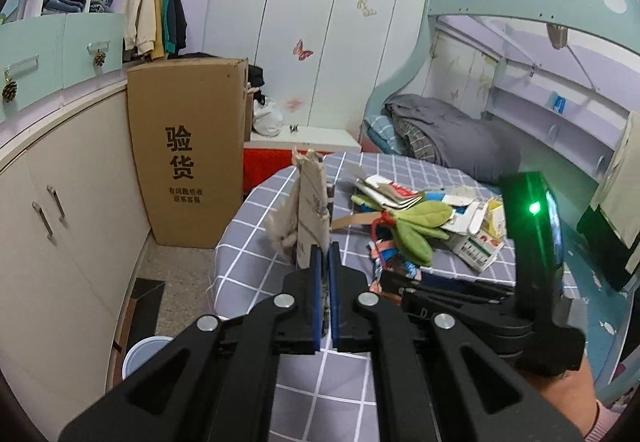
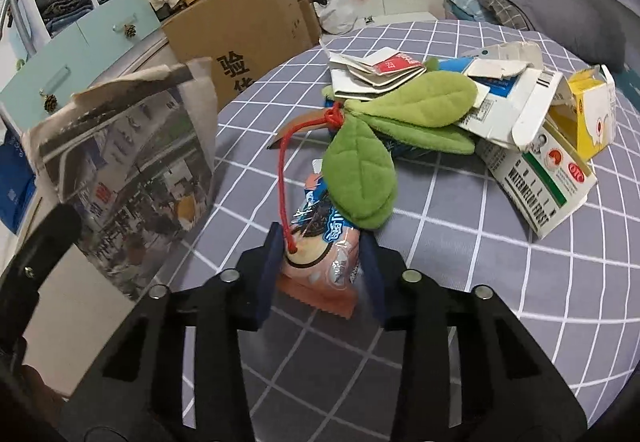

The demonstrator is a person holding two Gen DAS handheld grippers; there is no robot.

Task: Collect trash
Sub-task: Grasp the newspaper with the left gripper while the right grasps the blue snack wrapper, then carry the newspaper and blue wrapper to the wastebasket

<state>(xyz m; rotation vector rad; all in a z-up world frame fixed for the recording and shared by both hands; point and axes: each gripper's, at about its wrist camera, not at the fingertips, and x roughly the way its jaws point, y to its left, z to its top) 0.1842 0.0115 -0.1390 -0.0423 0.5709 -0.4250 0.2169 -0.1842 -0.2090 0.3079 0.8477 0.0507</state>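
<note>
My left gripper (image 1: 326,256) is shut on a torn piece of newspaper (image 1: 310,209), which stands upright above the left edge of the round table. In the right wrist view the same newspaper (image 2: 128,169) hangs at the left. My right gripper (image 2: 320,254) has its two pads against the sides of a pink snack wrapper (image 2: 320,242) lying on the grey checked cloth (image 2: 480,282). A green plush leaf toy (image 2: 392,113) with a red cord rests partly on the wrapper's far end. Behind it lies a heap of torn cartons: a white medicine box (image 2: 536,177), a yellow box (image 2: 592,121) and folded card (image 2: 376,73).
A tall cardboard box (image 1: 188,153) stands on the floor left of the table, beside cream cabinets (image 1: 60,222). A pale round bin (image 1: 144,354) sits on the floor below the table's edge. A bunk bed with grey bedding (image 1: 448,133) lies behind the table.
</note>
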